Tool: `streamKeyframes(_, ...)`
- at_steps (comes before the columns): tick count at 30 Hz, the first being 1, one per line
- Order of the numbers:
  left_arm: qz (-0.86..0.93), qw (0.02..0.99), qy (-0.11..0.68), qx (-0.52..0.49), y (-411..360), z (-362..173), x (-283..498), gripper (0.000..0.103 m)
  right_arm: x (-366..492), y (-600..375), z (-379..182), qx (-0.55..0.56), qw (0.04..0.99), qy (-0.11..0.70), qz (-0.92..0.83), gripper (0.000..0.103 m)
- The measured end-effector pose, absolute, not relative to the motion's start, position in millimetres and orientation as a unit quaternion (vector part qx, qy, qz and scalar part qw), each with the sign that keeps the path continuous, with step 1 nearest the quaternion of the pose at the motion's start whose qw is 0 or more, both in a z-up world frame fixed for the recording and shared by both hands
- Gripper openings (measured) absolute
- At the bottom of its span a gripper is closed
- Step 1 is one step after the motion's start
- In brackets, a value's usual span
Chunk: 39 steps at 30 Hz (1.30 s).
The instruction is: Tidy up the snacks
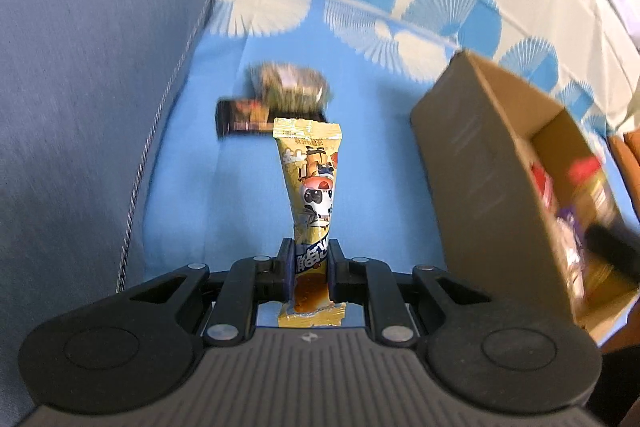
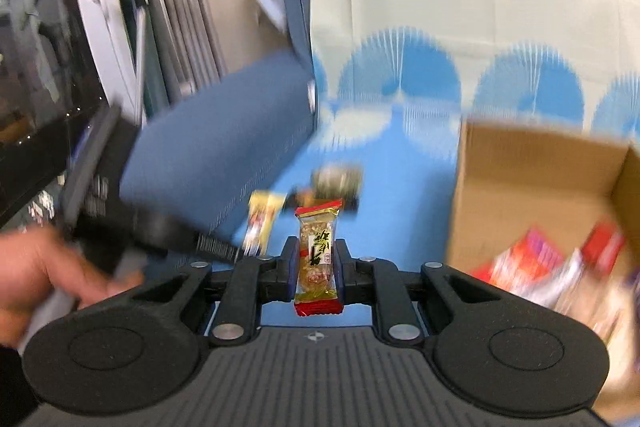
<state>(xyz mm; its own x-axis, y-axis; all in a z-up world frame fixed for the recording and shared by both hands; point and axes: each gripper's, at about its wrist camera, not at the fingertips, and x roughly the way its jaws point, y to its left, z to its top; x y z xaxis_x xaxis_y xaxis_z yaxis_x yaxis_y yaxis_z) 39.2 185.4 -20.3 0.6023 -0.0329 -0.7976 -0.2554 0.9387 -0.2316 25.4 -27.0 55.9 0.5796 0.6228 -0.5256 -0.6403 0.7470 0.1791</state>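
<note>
A long yellow snack packet point(image 1: 310, 203) was clamped in the left tongs point(image 1: 311, 269), whose jaws were closed on its lower third, so that one crimped end hung just behind the jaws and the longer part stood forward, away from the camera. Its long axis ran along the fingers and leaned slightly left at the far end. It was judged to be held low down so that the free end could be led first into the cardboard box point(image 1: 472, 155), which stood open to the right on the blue patterned bed cover point(image 1: 224, 167).

A shorter clear bar with red ends point(image 2: 318, 259) was gripped at mid-length by the closed right tongs point(image 2: 317, 273), its long axis likewise pointing forward and nearly upright in the right wrist view. A mid-length grip was judged to keep so short a piece from swinging.

Both items were held above the cover, outside the box. Several wrappers point(image 2: 548, 267) already lay inside the box. A dark flat packet point(image 1: 244, 117) and a greenish packet point(image 1: 288, 87) lay on the cover beyond, near the grey-blue cushion point(image 1: 92, 99), apparently not yet collected. Blur made their labels unreadable.
</note>
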Motion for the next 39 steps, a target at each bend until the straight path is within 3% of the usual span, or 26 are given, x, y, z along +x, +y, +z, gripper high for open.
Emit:
streamKeyframes(5,0.074,0.891,0.416,-0.166,184.8,-9.8,40.4,0.017,44.2,-46.3,65.6,-0.018,0.91,0.234,0.342,0.018)
streamKeyframes(9,0.078,0.895,0.406,-0.167,181.7,-6.2,46.1,0.017,56.9,-61.6,42.8,0.017,0.907,0.277,0.317,0.018)
streamKeyframes(20,0.059,0.918,0.353,-0.173,155.3,8.3,61.4,0.017,53.2,-92.3,40.6,0.008,0.923,0.253,0.289,0.018)
streamKeyframes(31,-0.062,0.956,0.218,-0.188,89.0,43.3,76.6,0.017,60.8,-165.4,38.1,0.024,0.95,0.232,0.206,0.018)
streamKeyframes(39,-0.155,0.957,0.185,-0.163,25.2,44.8,88.7,0.017,72.9,-213.1,26.5,0.055,0.965,0.234,0.11,0.018)
